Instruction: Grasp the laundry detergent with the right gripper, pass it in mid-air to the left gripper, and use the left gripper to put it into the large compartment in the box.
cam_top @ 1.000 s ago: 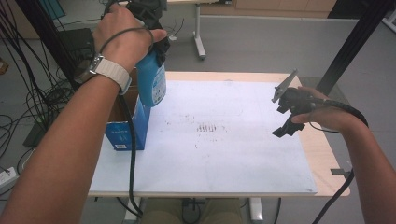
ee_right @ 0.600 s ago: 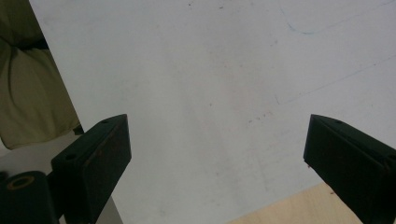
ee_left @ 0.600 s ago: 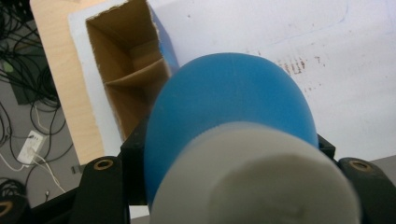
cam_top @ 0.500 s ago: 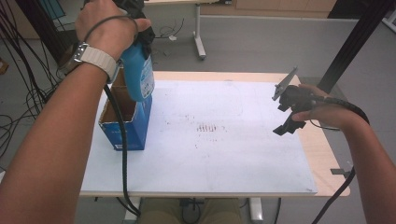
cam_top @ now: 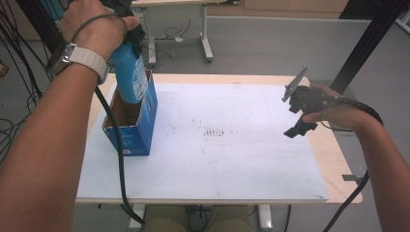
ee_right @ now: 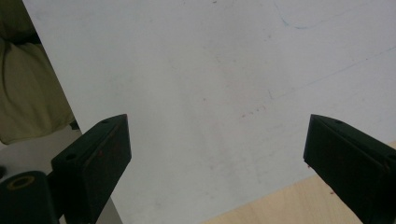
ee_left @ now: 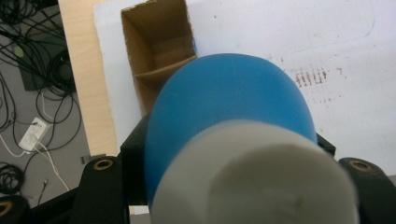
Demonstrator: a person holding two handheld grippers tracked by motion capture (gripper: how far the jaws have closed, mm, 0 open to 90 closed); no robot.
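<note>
A blue bottle [cam_top: 131, 77] with a white cap [ee_left: 252, 172] hangs upright in my left gripper [cam_top: 129, 35], which is shut on its upper part. The bottle's base is at the open top of a blue cardboard box [cam_top: 133, 126] that stands at the left of the white sheet [cam_top: 217, 164]. In the left gripper view the bottle [ee_left: 229, 102] covers part of the box [ee_left: 159, 51], whose brown inside has a divider. My right gripper [cam_top: 297, 113] is held above the sheet's right edge, its jaws wide open with nothing between them [ee_right: 217, 140].
The white sheet covers most of a wooden table [cam_top: 333, 154]. Faint red marks [cam_top: 217, 131] sit mid-sheet. Cables [cam_top: 19, 92] lie on the floor at the left. Another table's legs [cam_top: 205, 34] stand behind, and a black post [cam_top: 362, 43] rises at the back right.
My left hand has carried the blue bottle leftward, from beside the box to over its open top. The right gripper has stayed where it was.
</note>
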